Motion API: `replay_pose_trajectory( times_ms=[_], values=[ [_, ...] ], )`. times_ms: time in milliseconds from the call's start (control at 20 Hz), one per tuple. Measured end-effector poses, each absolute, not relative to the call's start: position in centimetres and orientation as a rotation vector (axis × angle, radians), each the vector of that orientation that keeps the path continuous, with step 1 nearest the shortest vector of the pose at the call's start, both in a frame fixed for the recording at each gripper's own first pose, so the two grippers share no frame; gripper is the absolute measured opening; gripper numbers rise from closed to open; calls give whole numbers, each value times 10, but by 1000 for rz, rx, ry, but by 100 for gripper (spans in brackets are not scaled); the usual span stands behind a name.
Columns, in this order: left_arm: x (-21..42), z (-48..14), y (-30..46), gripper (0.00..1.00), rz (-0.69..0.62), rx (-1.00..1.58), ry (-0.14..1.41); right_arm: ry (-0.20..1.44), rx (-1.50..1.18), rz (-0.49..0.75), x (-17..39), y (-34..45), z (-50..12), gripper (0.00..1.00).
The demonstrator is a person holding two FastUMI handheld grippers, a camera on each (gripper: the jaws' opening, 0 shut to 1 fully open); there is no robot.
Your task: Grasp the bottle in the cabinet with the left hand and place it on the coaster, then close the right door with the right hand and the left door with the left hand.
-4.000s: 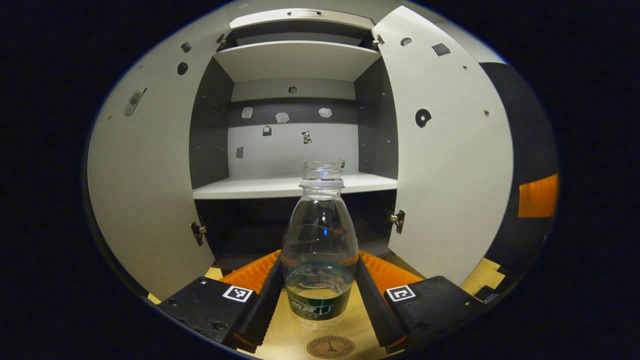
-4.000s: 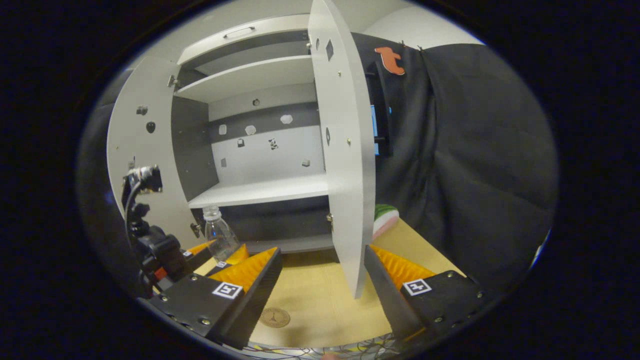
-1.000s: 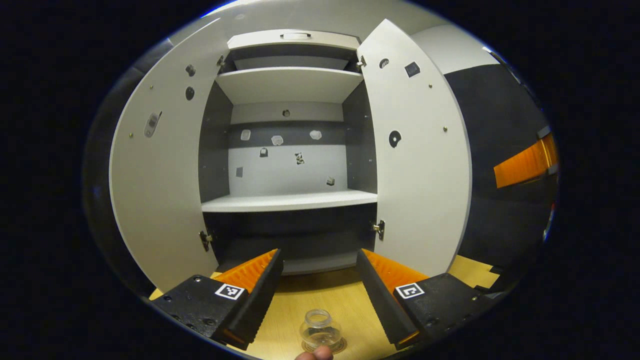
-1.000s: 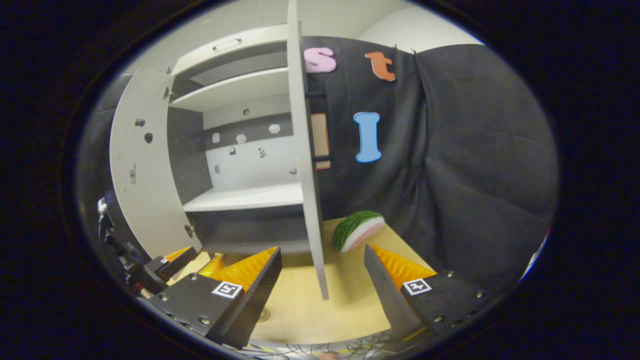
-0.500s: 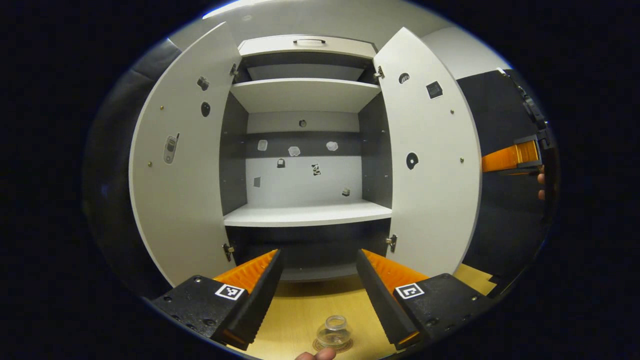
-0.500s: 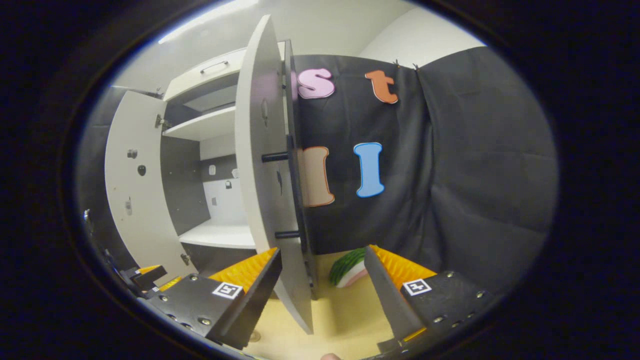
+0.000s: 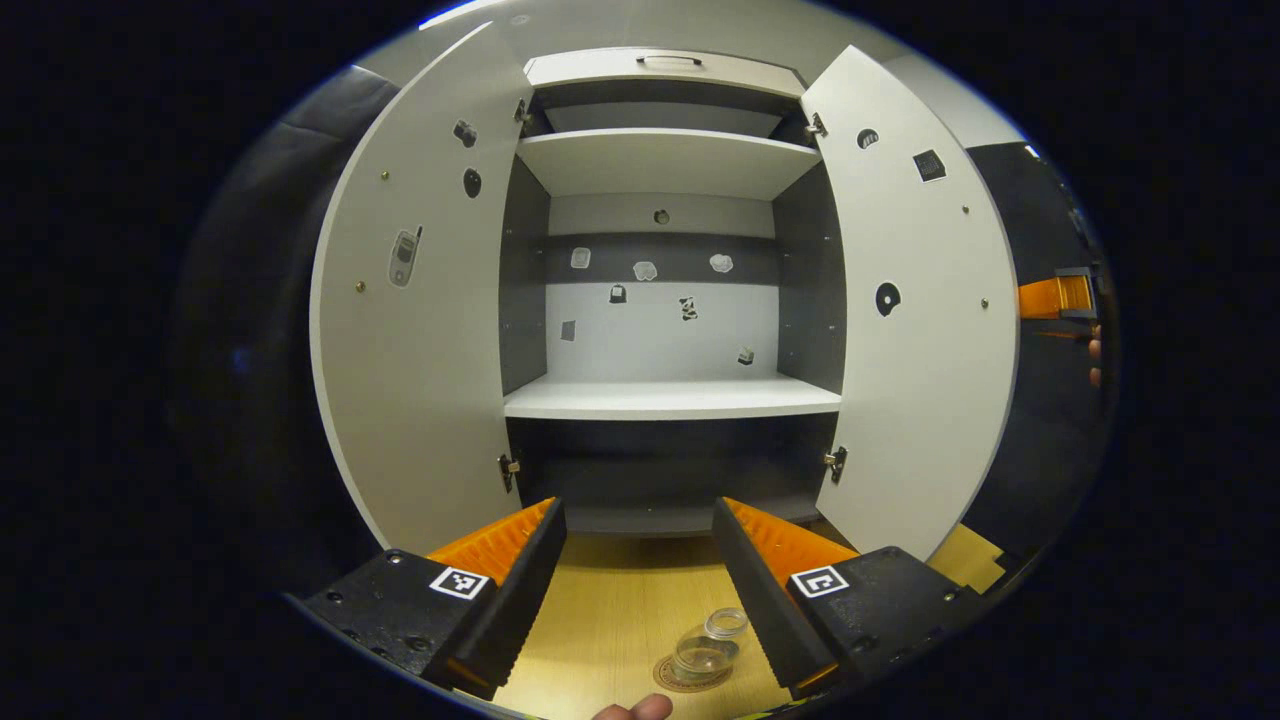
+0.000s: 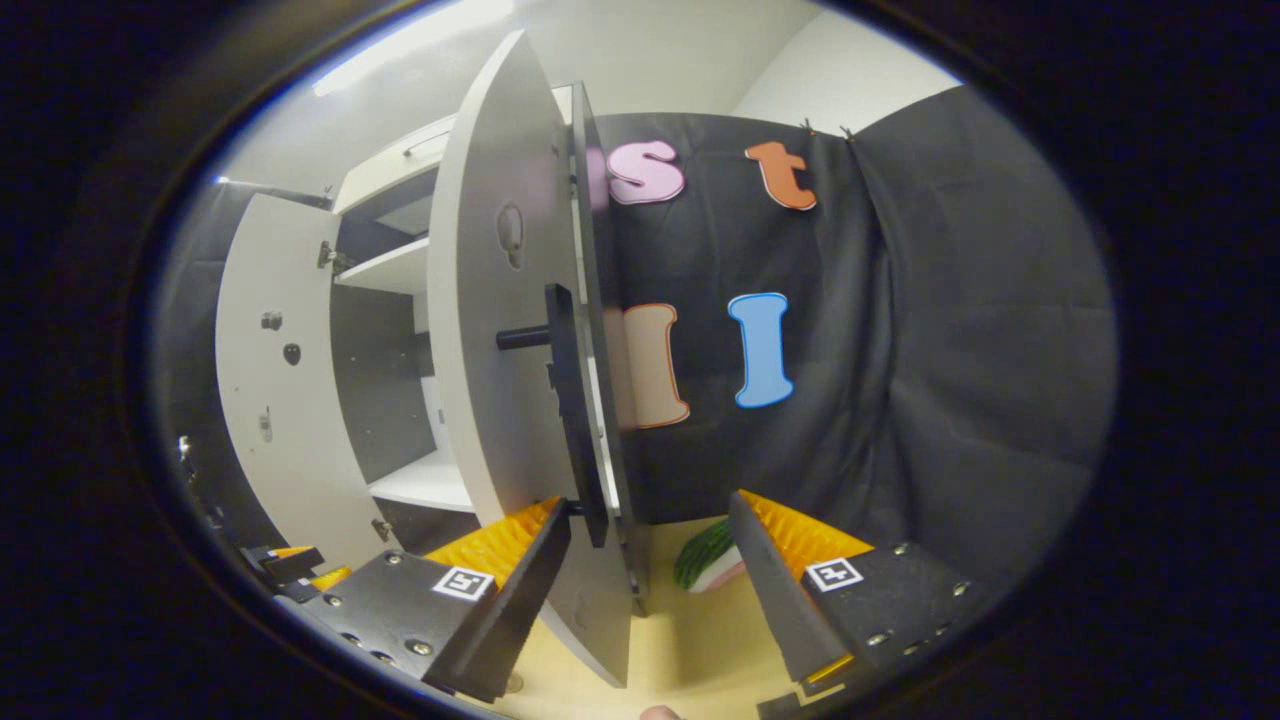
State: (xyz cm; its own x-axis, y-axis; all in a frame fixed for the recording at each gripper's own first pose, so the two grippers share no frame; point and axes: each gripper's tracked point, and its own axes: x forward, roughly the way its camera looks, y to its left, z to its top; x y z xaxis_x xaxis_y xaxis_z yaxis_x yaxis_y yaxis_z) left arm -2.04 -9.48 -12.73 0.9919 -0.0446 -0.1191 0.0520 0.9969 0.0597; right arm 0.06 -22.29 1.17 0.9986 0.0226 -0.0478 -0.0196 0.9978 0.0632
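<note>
In the left gripper view the left gripper (image 7: pixel 638 560) is spread and empty, facing the cabinet (image 7: pixel 668 400) with left door (image 7: pixel 415 330) and right door (image 7: pixel 925 330) open; at 6 o'clock the bottle (image 7: pixel 708 648) stands on the coaster (image 7: pixel 672 680), partly hidden. The right gripper view shows the right gripper (image 8: pixel 648 565) spread, straddling the right door's edge, its handle (image 8: pixel 565 420) at 11 o'clock; a watermelon slice (image 8: pixel 708 555) is half hidden.
</note>
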Motion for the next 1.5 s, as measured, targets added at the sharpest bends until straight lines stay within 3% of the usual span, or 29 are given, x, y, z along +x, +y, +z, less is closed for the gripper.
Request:
replay_pose_trajectory(
  times_ms=[400,700,1500],
  values=[
    [-21,-116,-96,94,-54,74,91,43,82,66,1,-209,9,98],
    [-22,-104,-91,94,-55,85,65,46,71,168,7,-164,6,98],
    [-36,-84,-4,94,64,53,29,56,103,256,55,-63,-1,100]
  ],
)
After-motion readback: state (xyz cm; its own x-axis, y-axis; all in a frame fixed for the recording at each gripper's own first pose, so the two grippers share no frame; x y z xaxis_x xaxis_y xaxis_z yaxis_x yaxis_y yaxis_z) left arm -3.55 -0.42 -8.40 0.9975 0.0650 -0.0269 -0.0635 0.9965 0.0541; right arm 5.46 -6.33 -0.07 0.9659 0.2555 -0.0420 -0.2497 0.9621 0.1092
